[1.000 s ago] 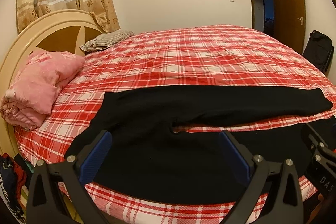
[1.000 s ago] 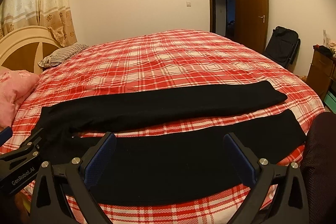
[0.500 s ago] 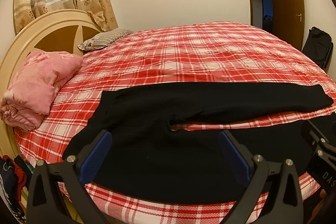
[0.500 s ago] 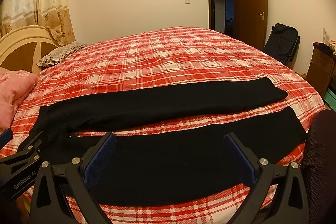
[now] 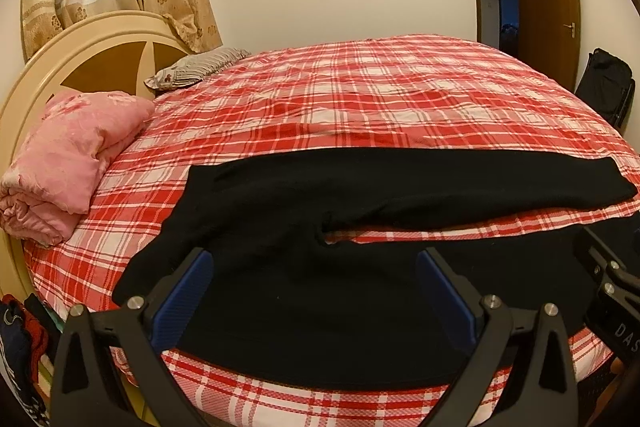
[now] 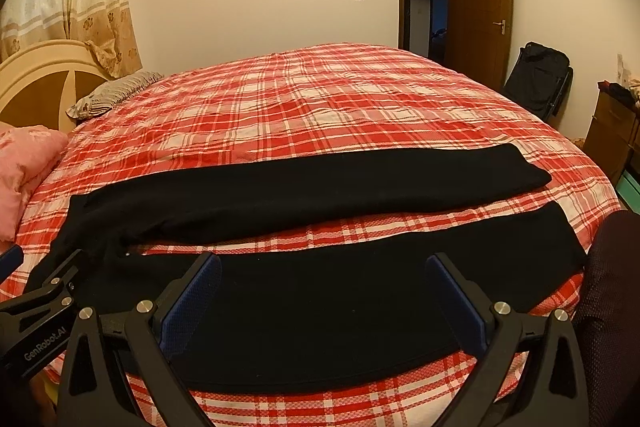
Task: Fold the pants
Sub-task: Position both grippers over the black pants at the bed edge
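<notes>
Left gripper [image 5: 316,291] is hanging with its blue-padded fingers [image 5: 182,293] spread wide, grasping nothing, above the waist end of the black pants [image 5: 320,211]. From the left wrist view, the pants are lying flat across the near edge of the red plaid bedspread [image 5: 360,95], their two legs running off to the right with a strip of plaid showing between them. A pink quilt [image 5: 68,163] is sitting folded by the headboard [image 5: 80,67], well apart from the pants.

Right gripper [image 6: 324,295] is likewise standing spread and empty, poised over the nearer leg. From the right wrist view, the pants [image 6: 320,187] are stretching almost the full width of the bedspread [image 6: 320,99], both cuffs lying at the right side. Part of the left gripper [image 6: 36,315] is showing at the left edge beside the waistband.
</notes>
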The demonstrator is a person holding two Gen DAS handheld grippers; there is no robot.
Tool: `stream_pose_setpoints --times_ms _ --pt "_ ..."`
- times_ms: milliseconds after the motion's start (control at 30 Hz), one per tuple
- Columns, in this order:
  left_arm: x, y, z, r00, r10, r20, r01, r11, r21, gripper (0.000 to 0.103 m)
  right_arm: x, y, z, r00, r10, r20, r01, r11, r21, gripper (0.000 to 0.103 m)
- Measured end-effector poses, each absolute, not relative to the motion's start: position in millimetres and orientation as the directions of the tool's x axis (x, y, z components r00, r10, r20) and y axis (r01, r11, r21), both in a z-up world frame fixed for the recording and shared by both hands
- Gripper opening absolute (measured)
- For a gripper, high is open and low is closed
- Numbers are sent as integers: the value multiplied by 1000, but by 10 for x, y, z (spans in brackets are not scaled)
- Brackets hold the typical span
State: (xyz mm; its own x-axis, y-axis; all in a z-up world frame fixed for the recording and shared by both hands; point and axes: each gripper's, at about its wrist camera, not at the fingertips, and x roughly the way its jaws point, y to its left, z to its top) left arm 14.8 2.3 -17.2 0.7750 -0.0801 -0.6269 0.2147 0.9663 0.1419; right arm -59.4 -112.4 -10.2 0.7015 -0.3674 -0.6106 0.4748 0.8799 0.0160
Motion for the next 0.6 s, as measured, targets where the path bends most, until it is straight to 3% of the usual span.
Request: stream_pose_setpoints --times_ms 600 --pt "425 111 -336 743 -56 -667 201 969 143 103 -298 -1221 -205 669 -367 -646 465 885 -20 102"
